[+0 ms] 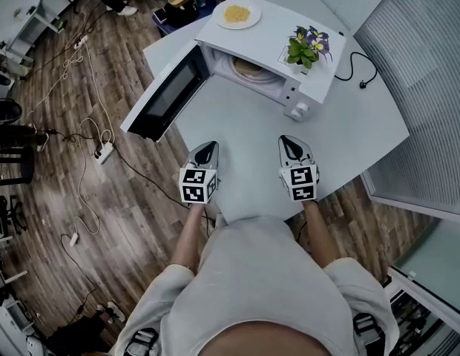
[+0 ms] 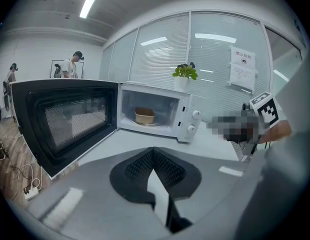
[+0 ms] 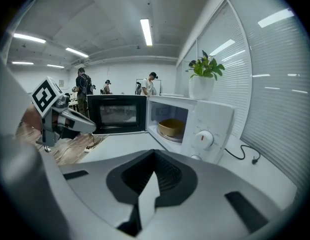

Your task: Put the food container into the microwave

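A pale grey counter (image 1: pixel 363 124) is stretching out in front of you, running along the window blinds on your right. A white microwave (image 1: pixel 263 37) is sitting directly on it toward the far side. Its dark-windowed door (image 1: pixel 165 95) is standing wide open to your left, with the outer end reaching past the counter's edge. A black cord (image 1: pixel 352 64) is trailing from behind the microwave's right end and curling across the surface. It is ending in a plug (image 1: pixel 362 84) that is lying loose on the counter. Left of the counter, the wood-patterned floor (image 1: pixel 44 191) is carrying a white power strip (image 1: pixel 104 152) and loose cables (image 1: pixel 81 199).
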